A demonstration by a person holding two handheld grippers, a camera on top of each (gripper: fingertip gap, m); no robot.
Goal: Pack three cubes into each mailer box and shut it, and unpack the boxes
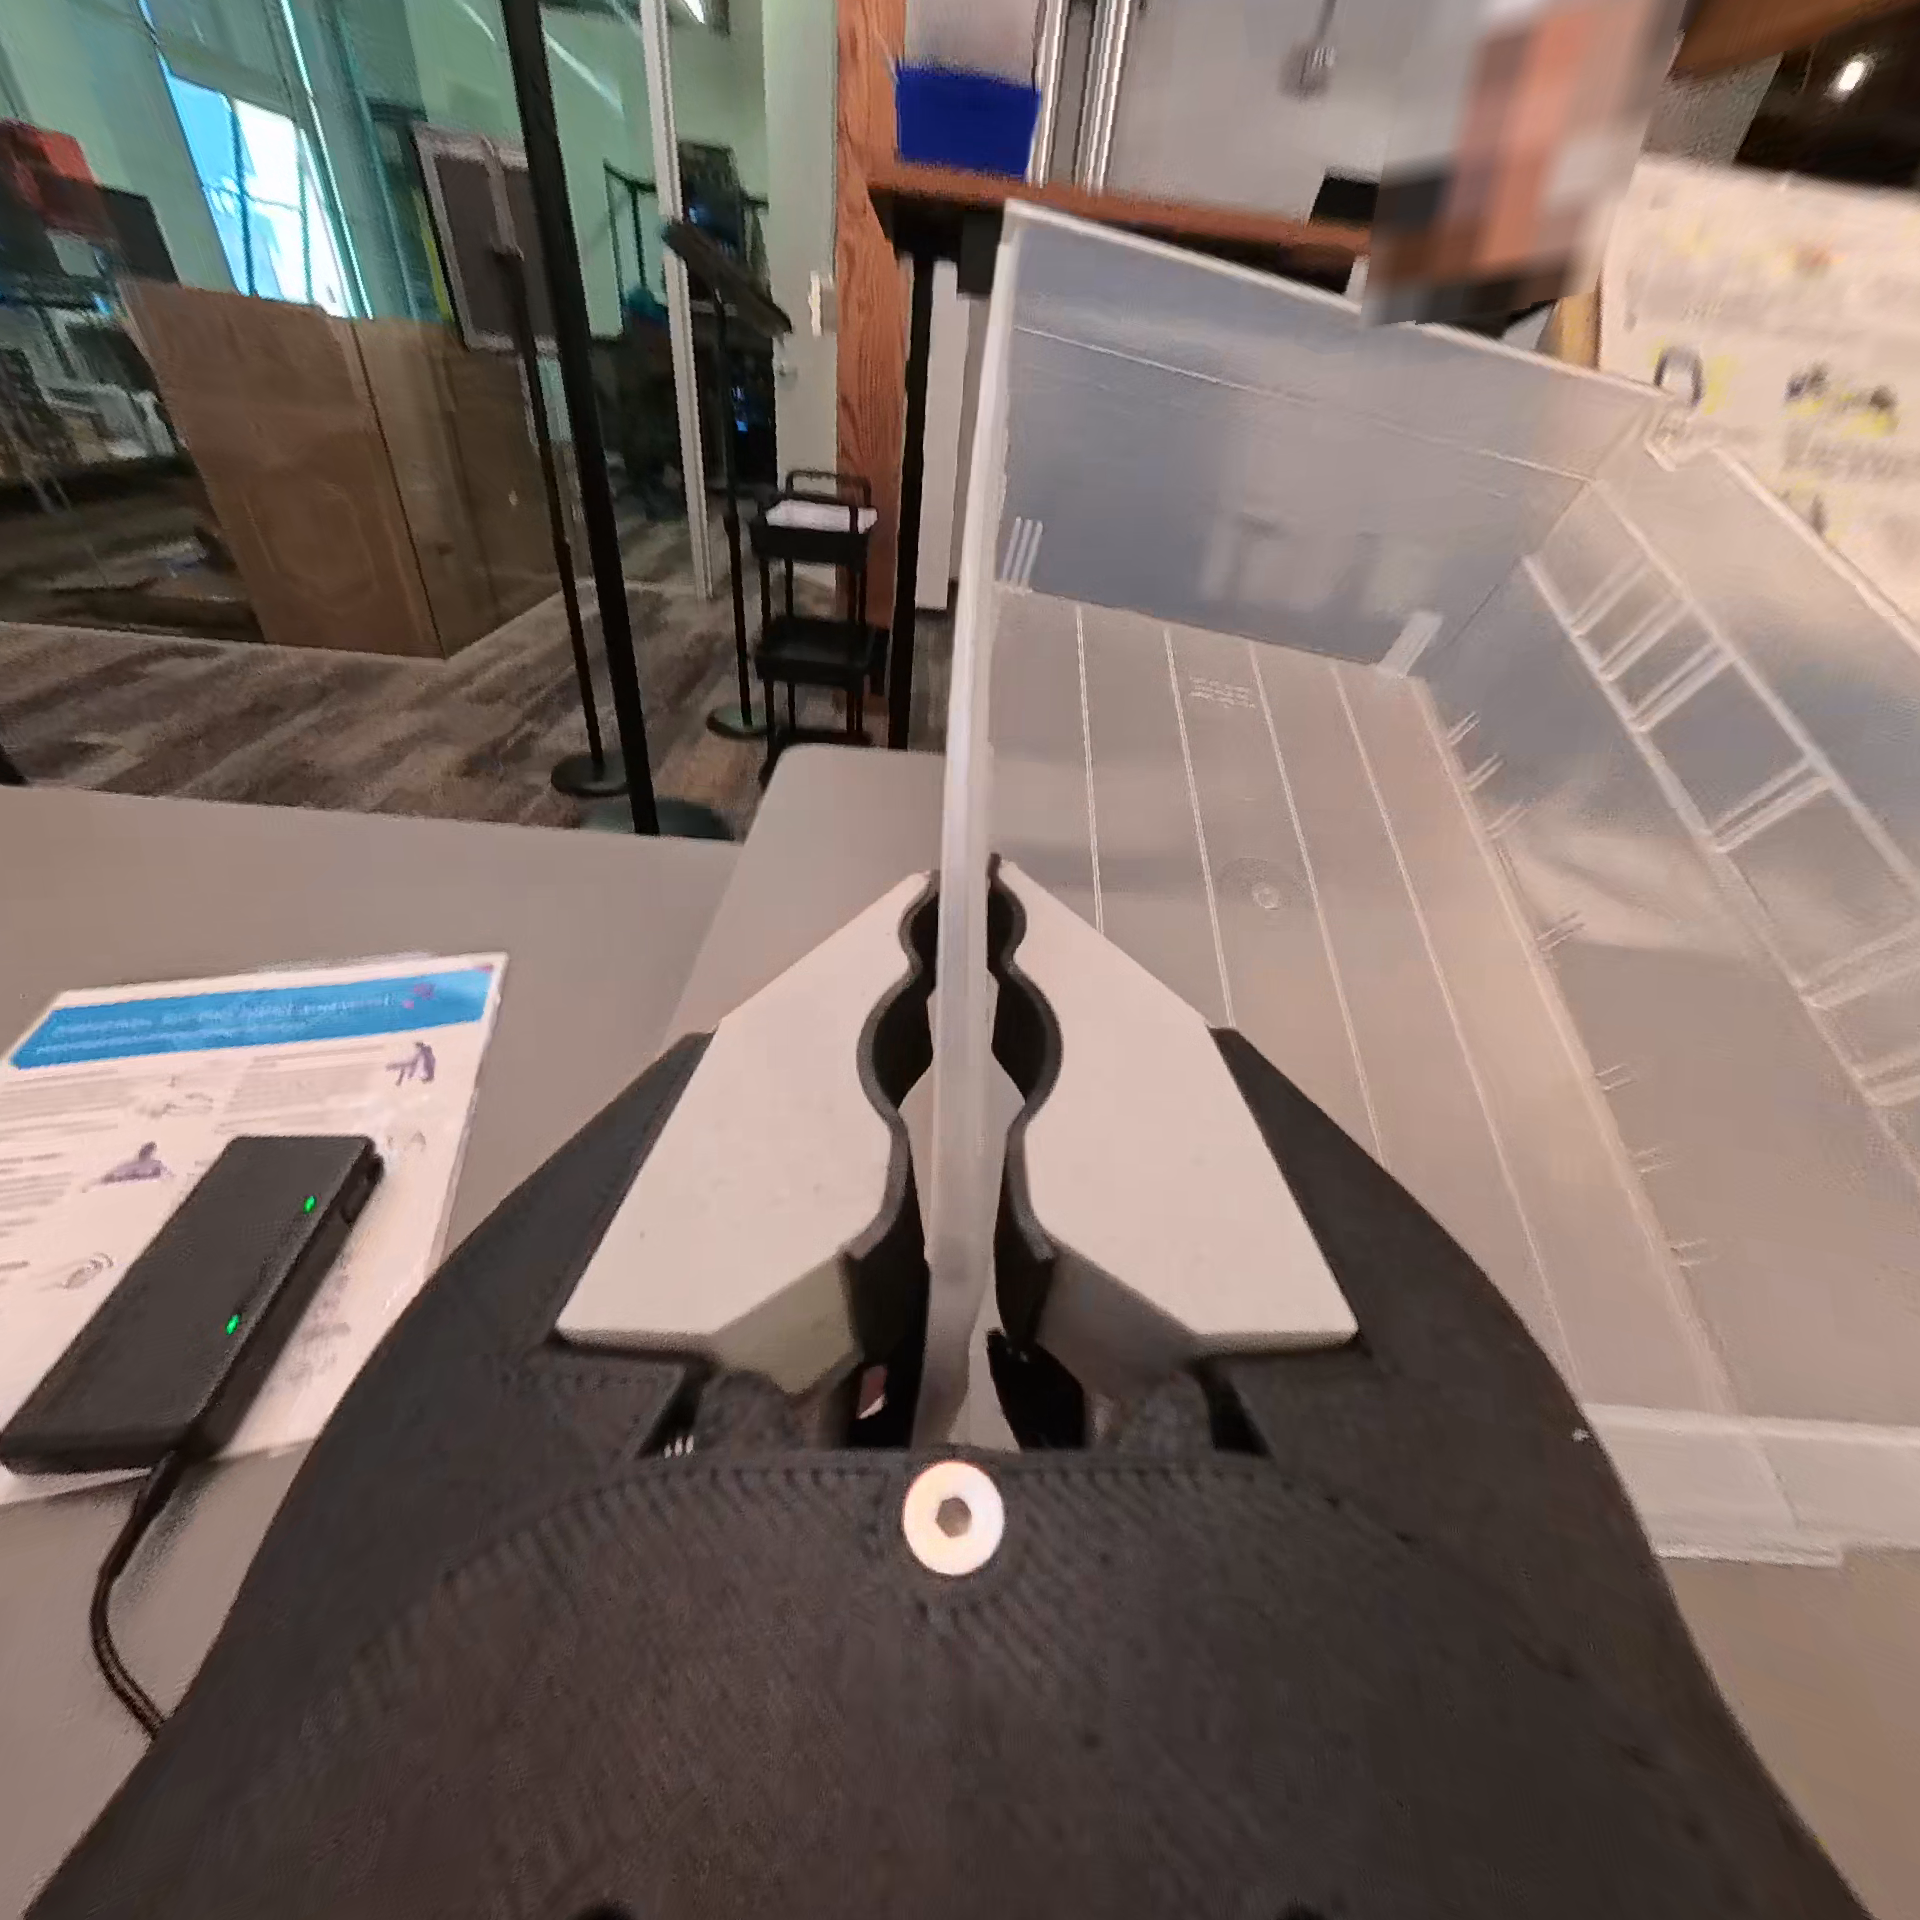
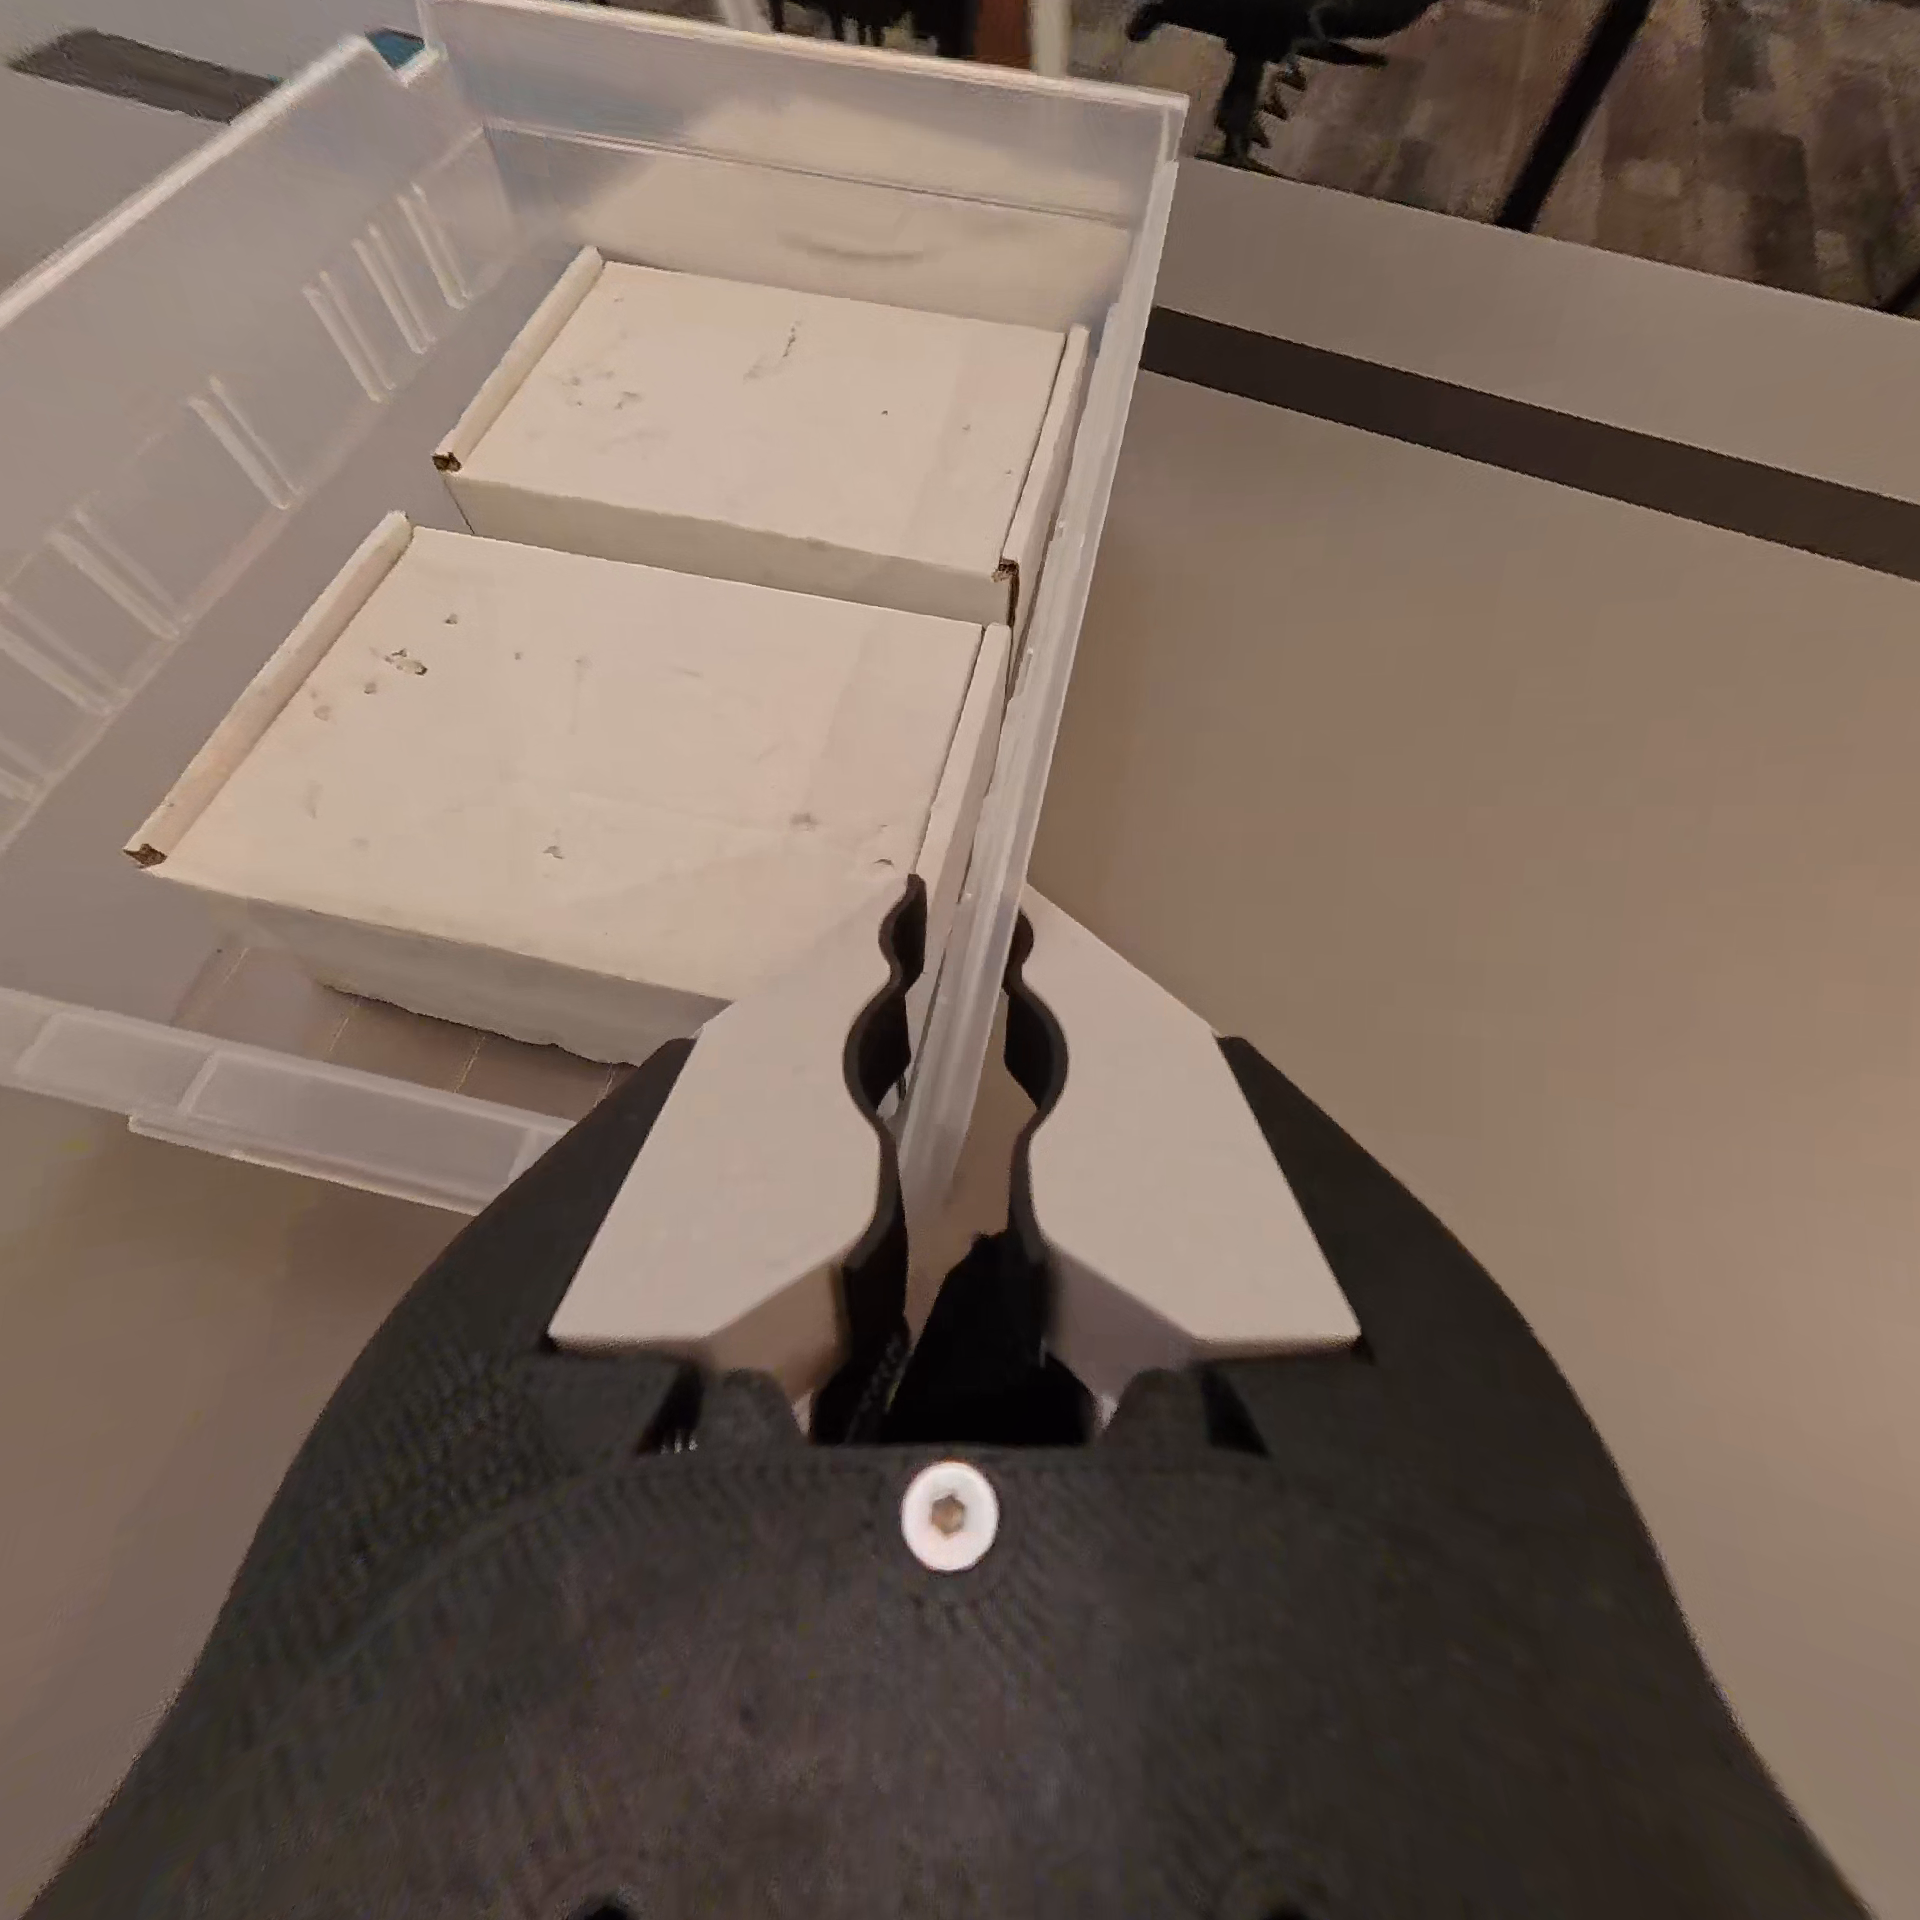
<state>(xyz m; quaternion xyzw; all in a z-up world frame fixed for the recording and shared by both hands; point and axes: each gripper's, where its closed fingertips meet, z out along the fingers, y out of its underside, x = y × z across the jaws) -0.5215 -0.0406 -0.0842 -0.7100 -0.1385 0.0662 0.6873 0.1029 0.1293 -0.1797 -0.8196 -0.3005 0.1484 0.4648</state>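
Observation:
A clear plastic bin (image 2: 1091, 416) stands on the grey table. Two shut white mailer boxes lie inside it, one nearer (image 2: 582, 748) and one farther (image 2: 769, 416). My right gripper (image 2: 961, 914) is shut on the bin's right wall, one finger inside and one outside. In the left wrist view my left gripper (image 1: 961, 883) is shut on the bin's left wall (image 1: 971, 644), and that view looks across the bin's bare floor (image 1: 1351, 935). No cubes show in either view.
A printed sheet (image 1: 260, 1091) with a black device (image 1: 197, 1288) and its cable lies on the table left of my left gripper. A black cart (image 1: 816, 613) and stanchion poles stand on the carpet beyond. Bare table (image 2: 1507, 883) lies right of the bin.

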